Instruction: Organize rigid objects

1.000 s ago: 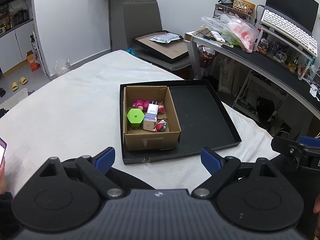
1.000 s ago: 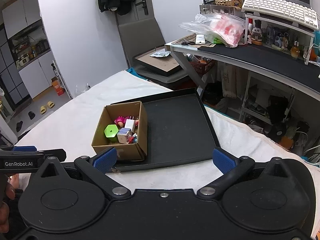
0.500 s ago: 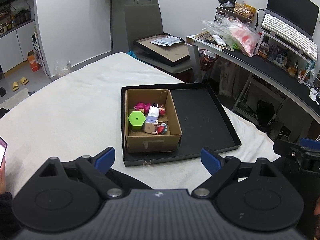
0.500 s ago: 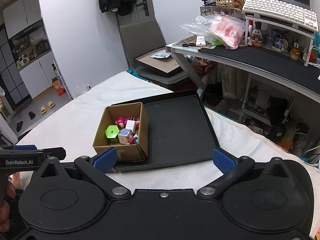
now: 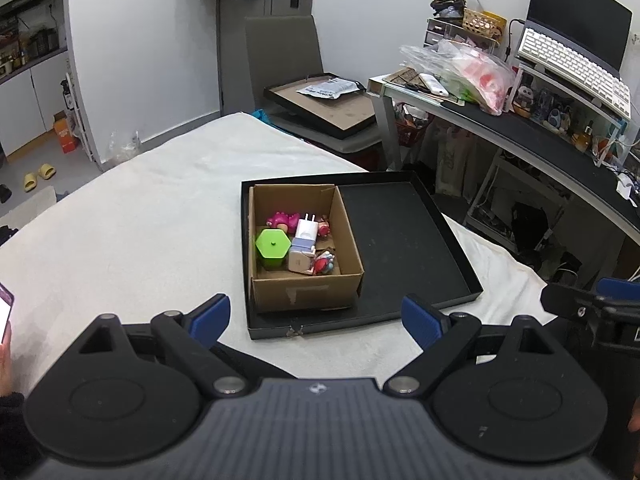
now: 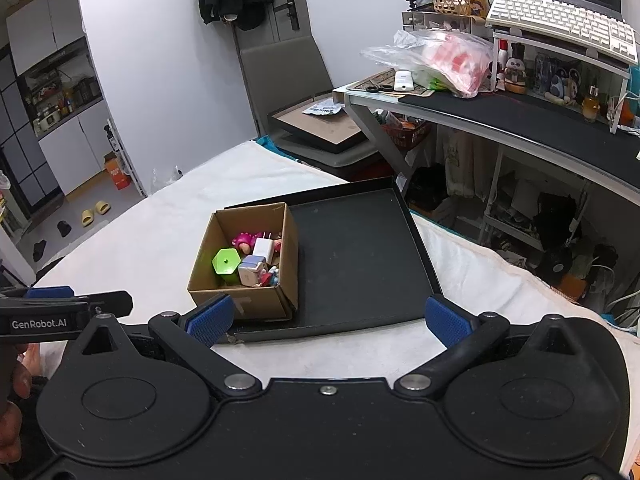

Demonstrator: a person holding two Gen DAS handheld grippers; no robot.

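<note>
A brown cardboard box (image 5: pixel 306 295) stands in the left part of a shallow black tray (image 5: pixel 404 240) on a white cloth-covered table (image 5: pixel 140 232). In the box lie a green hexagonal container (image 5: pixel 273 245), a white plug charger (image 5: pixel 306 229), a pink toy (image 5: pixel 280 219), a white cube (image 5: pixel 301 261) and a small red-blue figure (image 5: pixel 323 264). My left gripper (image 5: pixel 316 320) is open and empty, in front of the tray's near edge. My right gripper (image 6: pixel 326 318) is open and empty, also short of the tray (image 6: pixel 360 256) and box (image 6: pixel 244 304).
A grey chair (image 5: pixel 288 60) with a framed board (image 5: pixel 324 104) stands beyond the table. A desk (image 5: pixel 520 132) with a plastic bag, keyboard and small items runs along the right. The table edge drops off at the right, past the tray.
Both grippers have moved slightly toward the tray and box. The jaws stay open and nothing in the box has moved.
</note>
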